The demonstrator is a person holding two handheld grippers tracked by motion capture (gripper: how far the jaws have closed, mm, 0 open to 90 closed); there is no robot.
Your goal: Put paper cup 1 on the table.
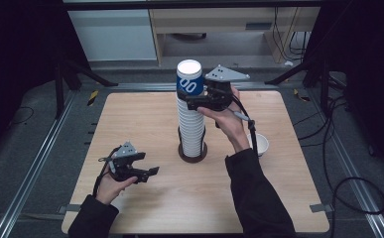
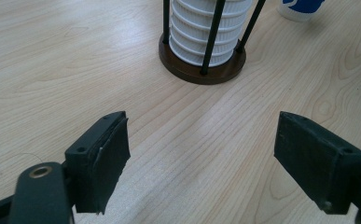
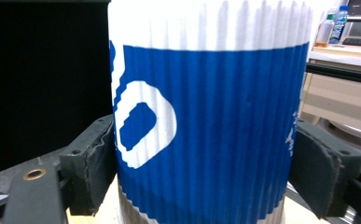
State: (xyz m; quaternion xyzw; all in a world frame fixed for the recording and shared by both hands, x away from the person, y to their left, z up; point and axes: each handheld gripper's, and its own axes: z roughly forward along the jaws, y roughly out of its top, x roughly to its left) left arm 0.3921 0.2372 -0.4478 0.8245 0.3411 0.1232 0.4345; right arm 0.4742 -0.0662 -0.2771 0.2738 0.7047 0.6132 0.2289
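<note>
Gripping is being shown at the top of the tall stack of white ribbed paper cups point(image 1: 191, 124), where the blue-and-white ribbed paper cup point(image 1: 189, 79) is being clamped by the right hand-held gripper point(image 1: 195, 100). In the right gripper view, that cup point(image 3: 206, 126) is being pressed on both sides by the black pads point(image 3: 101, 163), the jaws being set about a cup's width apart. The stack is being kept upright inside a round dark brown wooden holder with thin black rods point(image 1: 193, 151), standing near the middle of the light wooden tabletop point(image 1: 145, 124). A small white bowl point(image 1: 260, 144) is being seen just beside the right forearm, to the right of the holder. The left hand-held gripper point(image 1: 147, 173) is being held low over the near left part of the tabletop, well apart from the stack, its jaws being spread wide with nothing between them. In the left gripper view, the holder's base point(image 2: 201, 70) is being seen ahead of the parted pads point(image 2: 110, 158).
</note>
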